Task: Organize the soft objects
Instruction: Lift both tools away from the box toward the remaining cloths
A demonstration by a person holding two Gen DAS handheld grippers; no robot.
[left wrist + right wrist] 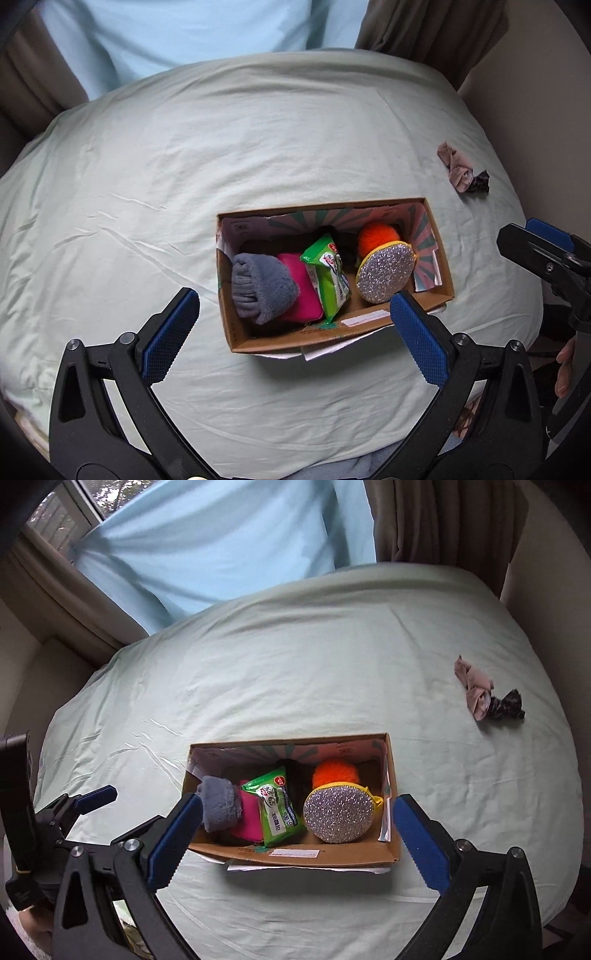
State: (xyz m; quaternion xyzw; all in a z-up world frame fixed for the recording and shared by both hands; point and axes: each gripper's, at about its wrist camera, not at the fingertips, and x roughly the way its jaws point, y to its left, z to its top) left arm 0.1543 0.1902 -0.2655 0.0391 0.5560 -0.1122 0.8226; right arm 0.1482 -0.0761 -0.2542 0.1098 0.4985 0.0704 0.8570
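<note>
Inside box (295,854) — green wipes pack (277,805), "99.9%" printed.

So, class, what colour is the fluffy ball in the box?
Bright orange, inside the cardboard box; the left wrist view shows it best.

Two wrist cameras, both looking down over the bed

Each looks forward along its own spread fingers, from the near edge toward the curtained window; both close above the cardboard box (334,334) (295,854), the right view set slightly rightward, sharing box and sheet (258,129) (314,646).
</note>
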